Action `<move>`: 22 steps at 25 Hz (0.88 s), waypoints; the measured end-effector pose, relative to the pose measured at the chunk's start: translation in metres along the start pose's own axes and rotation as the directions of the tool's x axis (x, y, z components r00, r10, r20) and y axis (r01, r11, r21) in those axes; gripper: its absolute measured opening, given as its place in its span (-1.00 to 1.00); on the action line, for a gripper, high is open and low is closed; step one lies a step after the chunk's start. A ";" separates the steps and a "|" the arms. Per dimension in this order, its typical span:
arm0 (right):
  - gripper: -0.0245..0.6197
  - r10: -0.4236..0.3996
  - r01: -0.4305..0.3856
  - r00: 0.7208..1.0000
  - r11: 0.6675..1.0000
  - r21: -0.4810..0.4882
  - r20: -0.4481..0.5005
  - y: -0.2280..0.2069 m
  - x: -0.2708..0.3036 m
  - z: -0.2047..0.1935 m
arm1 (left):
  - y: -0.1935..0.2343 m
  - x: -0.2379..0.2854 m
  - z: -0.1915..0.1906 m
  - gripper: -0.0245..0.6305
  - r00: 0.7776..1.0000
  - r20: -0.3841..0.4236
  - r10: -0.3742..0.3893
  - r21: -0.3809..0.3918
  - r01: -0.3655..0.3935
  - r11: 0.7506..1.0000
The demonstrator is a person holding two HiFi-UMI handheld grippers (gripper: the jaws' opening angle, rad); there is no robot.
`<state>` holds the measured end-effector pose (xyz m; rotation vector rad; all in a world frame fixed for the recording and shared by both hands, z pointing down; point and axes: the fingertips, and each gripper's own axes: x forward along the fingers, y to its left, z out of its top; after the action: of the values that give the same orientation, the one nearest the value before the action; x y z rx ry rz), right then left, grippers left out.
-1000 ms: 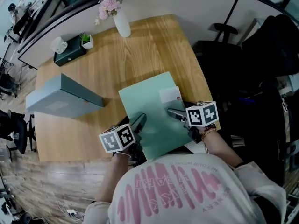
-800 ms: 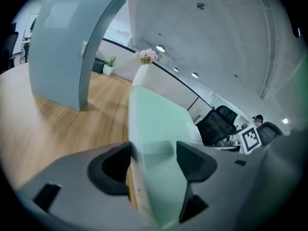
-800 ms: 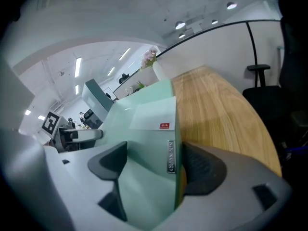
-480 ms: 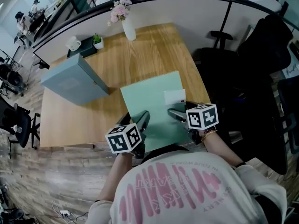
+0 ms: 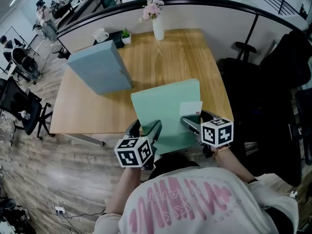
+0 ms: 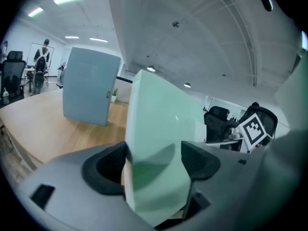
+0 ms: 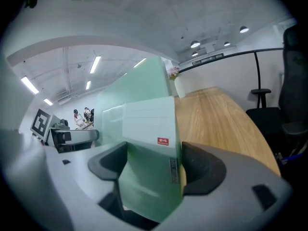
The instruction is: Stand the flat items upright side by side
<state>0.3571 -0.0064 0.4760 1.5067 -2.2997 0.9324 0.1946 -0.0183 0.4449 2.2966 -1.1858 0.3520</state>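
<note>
**Green box file (image 5: 165, 108) in both claws, half the job left**

Both claws are clamped on it. My left gripper (image 5: 147, 130) pinches the near-left corner, and my right gripper (image 5: 194, 123) pinches the near-right corner by the white label (image 5: 191, 108). It hangs tilted over the near edge of the table (image 5: 97, 116), neither flat nor upright. The blue-grey box file (image 5: 100, 67) already stands on end at the far left. By my reckoning one item is done; this one must be stood upright just beside it, then released.
</note>
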 end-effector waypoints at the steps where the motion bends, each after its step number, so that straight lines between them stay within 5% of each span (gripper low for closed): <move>1: 0.19 -0.002 0.002 1.000 1.000 -0.008 0.004 0.006 0.000 0.001 | 0.004 -0.005 -0.001 0.15 1.000 0.005 -0.004 -0.013 0.004 1.000; 9: 0.17 -0.037 0.037 0.999 0.998 -0.053 0.011 0.060 0.023 0.013 | 0.051 -0.038 0.022 0.15 0.998 0.055 -0.027 0.013 0.027 1.000; 22: 0.17 -0.023 0.028 0.998 0.997 -0.076 0.066 0.192 0.111 0.035 | 0.184 -0.112 0.071 0.09 0.994 0.112 0.000 0.085 -0.010 0.996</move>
<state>0.1432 -0.0588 0.4333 1.5527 -2.3273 0.7898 -0.0204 -0.0702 0.3967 2.4148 -1.2537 0.2838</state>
